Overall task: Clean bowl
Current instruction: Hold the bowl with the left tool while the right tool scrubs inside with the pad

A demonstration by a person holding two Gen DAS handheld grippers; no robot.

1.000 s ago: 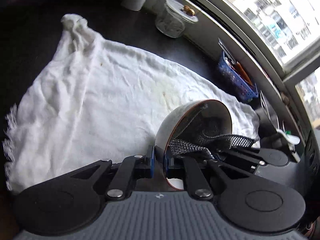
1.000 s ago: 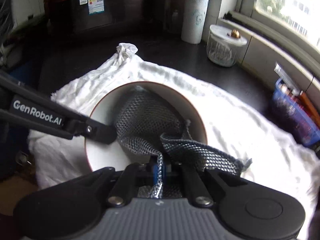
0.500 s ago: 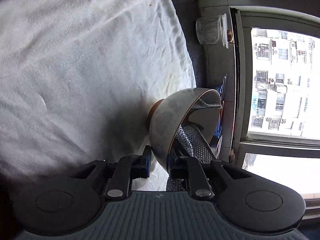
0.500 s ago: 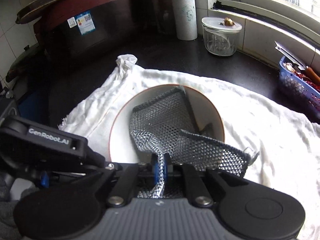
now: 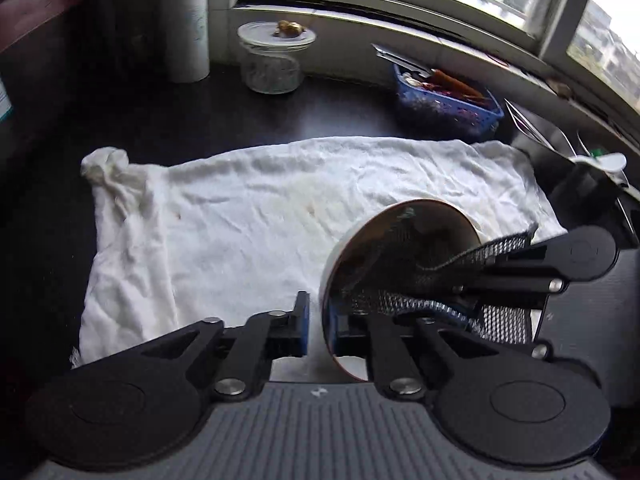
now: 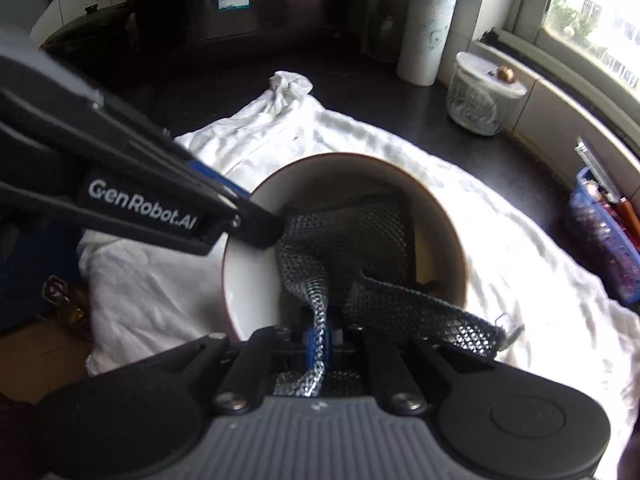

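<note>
A white bowl with a brown rim is held tilted on its side above a white towel. My left gripper is shut on the bowl's rim, one finger inside and one outside. My right gripper is shut on a grey mesh scrubbing cloth that is pushed into the bowl. The cloth trails out over the bowl's rim. In the right wrist view the left gripper reaches in from the left and clamps the rim.
A dark counter carries a paper towel roll, a lidded glass jar and a blue basket under the window. A dark appliance stands at the back.
The left gripper has swung the bowl from a steep sideways roll back to level. The bowl's mouth faces the right gripper more, and the cloth sits deeper in the bowl.
</note>
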